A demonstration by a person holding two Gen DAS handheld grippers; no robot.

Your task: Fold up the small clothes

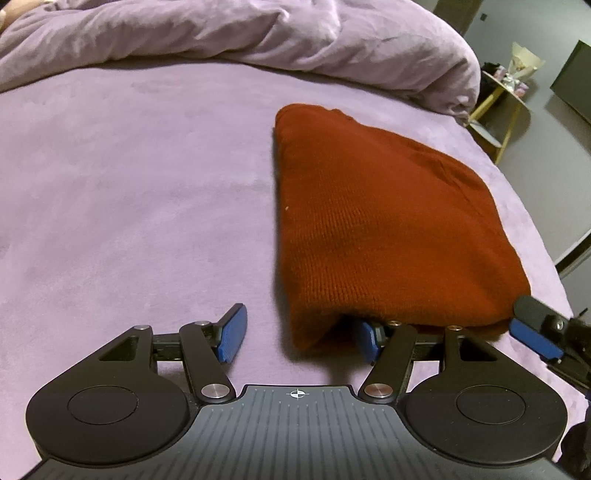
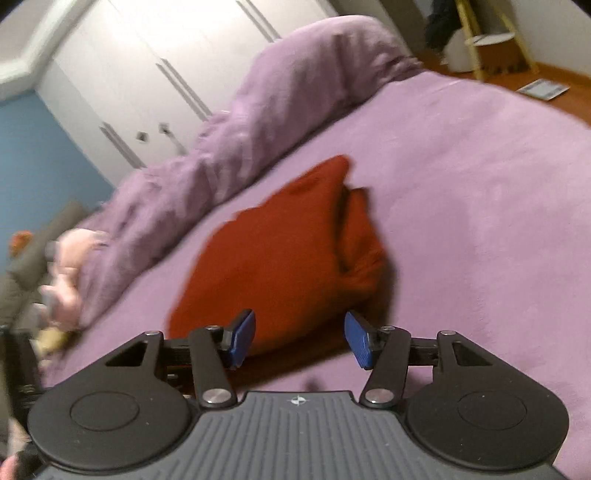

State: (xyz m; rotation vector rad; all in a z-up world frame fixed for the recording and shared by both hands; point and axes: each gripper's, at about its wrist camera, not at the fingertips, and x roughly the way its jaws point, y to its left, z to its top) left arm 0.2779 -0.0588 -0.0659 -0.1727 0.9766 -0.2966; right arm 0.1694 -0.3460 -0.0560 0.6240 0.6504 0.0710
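A folded rust-red knit garment [image 1: 373, 221] lies on the purple bed cover [image 1: 129, 184]. My left gripper [image 1: 299, 334] is open at the garment's near edge; its left pad lies on bare cover and its right pad is tucked under the garment's near corner. My right gripper [image 2: 300, 338] is open at the garment's [image 2: 288, 251] near edge with the fabric's corner between its blue pads, not pinched. The right gripper's blue fingertip also shows in the left wrist view [image 1: 535, 339] at the garment's right corner. The right wrist view is blurred.
A bunched purple duvet [image 1: 240, 33] runs along the far side of the bed. A wooden side table [image 1: 506, 96] stands beyond the bed's right edge. White wardrobe doors [image 2: 155, 74] and soft toys [image 2: 62, 266] are on the left in the right wrist view.
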